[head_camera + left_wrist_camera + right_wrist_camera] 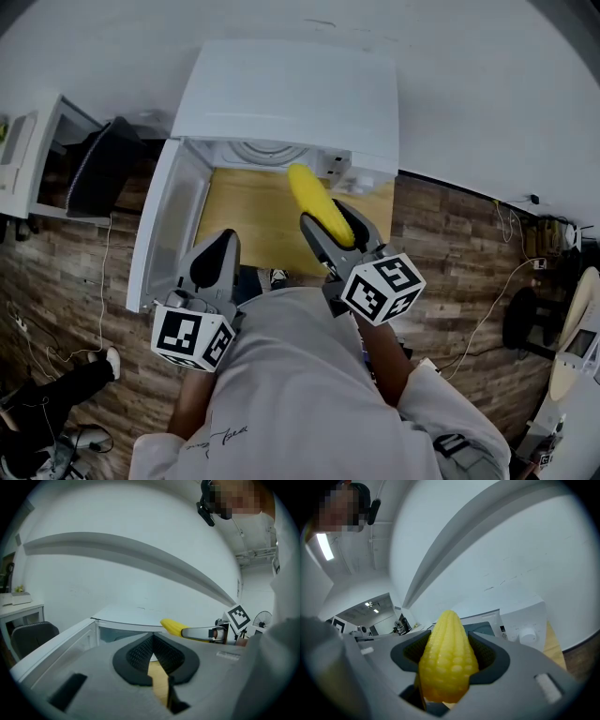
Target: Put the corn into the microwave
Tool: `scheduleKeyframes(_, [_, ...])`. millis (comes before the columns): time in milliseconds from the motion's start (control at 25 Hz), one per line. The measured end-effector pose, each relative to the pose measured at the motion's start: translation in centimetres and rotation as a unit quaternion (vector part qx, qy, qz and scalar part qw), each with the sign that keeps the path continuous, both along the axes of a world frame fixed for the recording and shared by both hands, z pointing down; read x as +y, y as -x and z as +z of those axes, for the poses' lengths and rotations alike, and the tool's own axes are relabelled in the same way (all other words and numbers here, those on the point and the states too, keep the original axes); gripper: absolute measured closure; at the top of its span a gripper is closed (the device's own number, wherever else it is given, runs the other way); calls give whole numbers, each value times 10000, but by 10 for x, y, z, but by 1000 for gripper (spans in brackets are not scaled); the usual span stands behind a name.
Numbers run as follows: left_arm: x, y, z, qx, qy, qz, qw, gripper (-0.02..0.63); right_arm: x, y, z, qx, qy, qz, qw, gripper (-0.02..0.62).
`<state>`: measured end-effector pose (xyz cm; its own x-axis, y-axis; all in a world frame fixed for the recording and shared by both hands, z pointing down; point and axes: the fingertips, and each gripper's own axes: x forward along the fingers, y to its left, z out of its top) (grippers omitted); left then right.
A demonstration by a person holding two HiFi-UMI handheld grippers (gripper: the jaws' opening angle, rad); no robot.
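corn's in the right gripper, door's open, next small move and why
Probably ease the right gripper forward to carry the corn into the microwave: its jaws are shut on the corn, whose tip points at the cavity, and the door stands open.

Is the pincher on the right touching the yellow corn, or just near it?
Touching. The right gripper view shows the bumpy yellow corn cob squeezed between the jaws of the right gripper, with both sides pressing on it.

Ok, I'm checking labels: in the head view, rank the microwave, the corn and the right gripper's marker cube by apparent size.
1. microwave, far largest.
2. marker cube on the right gripper; nearer the camera, which inflates it.
3. corn, partly hidden by the jaws.
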<state>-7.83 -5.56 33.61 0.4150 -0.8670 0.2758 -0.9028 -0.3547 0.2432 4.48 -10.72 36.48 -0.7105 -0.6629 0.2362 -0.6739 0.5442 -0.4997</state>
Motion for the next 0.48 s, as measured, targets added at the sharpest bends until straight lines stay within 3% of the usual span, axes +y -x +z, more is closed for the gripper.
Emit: scheduleKeyframes(480, [-10, 15, 9, 76, 89, 38, 9999, 618, -17, -1, 12, 301, -37, -5, 9995, 334])
